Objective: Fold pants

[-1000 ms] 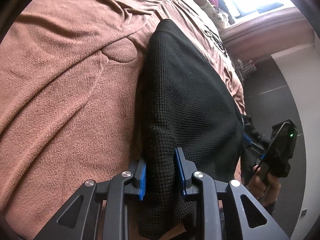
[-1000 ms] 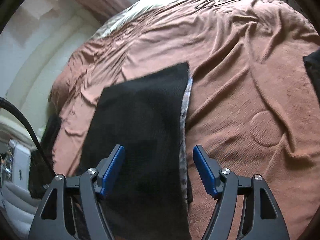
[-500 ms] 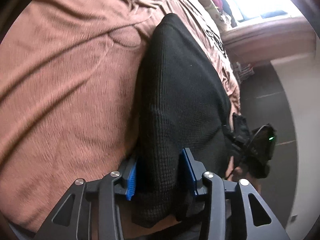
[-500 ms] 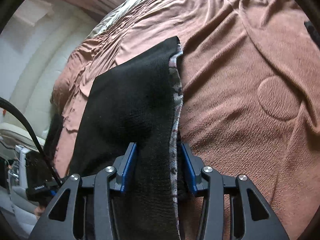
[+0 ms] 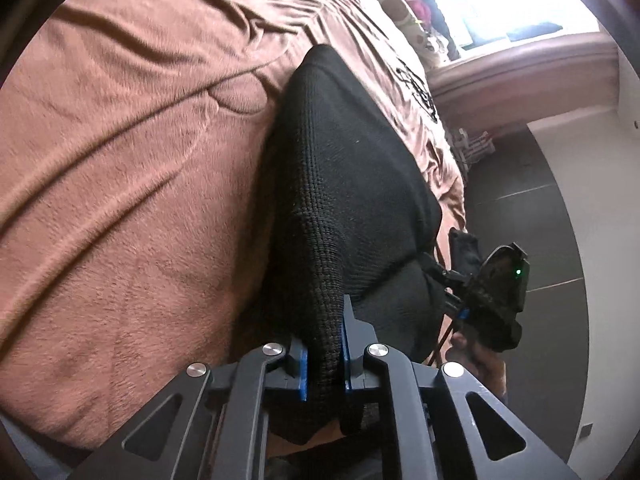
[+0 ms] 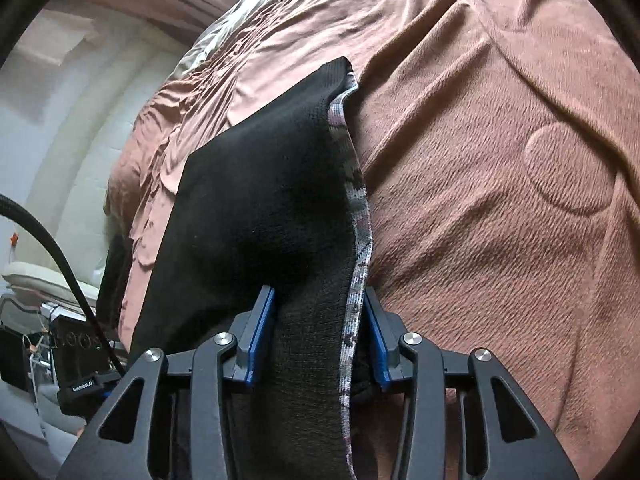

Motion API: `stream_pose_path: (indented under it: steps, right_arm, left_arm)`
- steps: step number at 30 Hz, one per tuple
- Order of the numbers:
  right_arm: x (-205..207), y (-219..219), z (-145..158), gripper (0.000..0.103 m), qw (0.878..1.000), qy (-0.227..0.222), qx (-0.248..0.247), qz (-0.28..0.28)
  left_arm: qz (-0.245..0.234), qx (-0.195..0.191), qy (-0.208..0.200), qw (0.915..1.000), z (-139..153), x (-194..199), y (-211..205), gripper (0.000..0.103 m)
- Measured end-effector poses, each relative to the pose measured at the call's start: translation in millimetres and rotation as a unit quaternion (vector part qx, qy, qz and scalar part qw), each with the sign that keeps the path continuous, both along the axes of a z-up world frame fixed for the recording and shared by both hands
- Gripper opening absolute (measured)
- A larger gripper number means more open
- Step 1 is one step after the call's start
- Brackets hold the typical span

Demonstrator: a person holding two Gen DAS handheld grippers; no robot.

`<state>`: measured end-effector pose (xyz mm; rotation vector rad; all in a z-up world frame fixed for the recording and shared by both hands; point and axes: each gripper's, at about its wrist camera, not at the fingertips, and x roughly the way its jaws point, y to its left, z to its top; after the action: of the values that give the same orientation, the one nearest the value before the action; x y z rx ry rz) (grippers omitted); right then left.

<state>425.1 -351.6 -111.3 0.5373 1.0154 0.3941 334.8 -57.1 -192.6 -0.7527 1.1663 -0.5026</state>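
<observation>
The pants, black knit with a patterned grey band along one edge, are being held over the blanket covering a bed. One end is being pinched tight in the left gripper, whose jaws have just been closing onto the bunched cloth. The other end is being gripped in the right gripper, its jaws narrowed on a thicker fold. A small label on a black device at the lower left is being shown too small for certain reading
</observation>
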Motion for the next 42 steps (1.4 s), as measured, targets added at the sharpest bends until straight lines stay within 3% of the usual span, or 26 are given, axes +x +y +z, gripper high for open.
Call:
stream_pose_path:
  steps: [8, 32, 35, 37, 39, 42]
  right_arm:
    - [-7.5, 16.7, -2.4, 0.037, 1.0, 0.012, 0.01, 0.012]
    - [-16.8, 103.0, -20.6, 0.037, 0.999, 0.021, 0.023, 0.022]
    - [-15.6, 104.1, -21.0, 0.037, 1.0, 0.014, 0.014, 0.024]
    - [-14.4, 104.0, -19.0, 0.037, 0.999, 0.011, 0.015, 0.026]
    - [-13.4, 100.6, -15.5, 0.037, 0.999, 0.003, 0.02, 0.026]
    - [-12.2, 97.2, -12.2, 0.038, 0.999, -0.008, 0.026, 0.03]
  left_arm:
    - [0.006, 0.009, -0.005, 0.9999, 12.5, -6.0, 24.8, 0.012]
    - [0.013, 0.019, 0.009, 0.9997, 10.5, -8.6, 64.1, 0.013]
    - [0.009, 0.051, 0.012, 0.9986, 9.1, -1.7, 56.8, 0.021]
    - [0.007, 0.06, 0.012, 0.9981, 7.7, 3.4, 54.3, 0.034]
    - [0.013, 0.076, 0.008, 0.997, 8.4, 8.1, 54.0, 0.053]
    - [0.017, 0.085, 0.005, 0.9962, 9.9, 21.1, 51.1, 0.056]
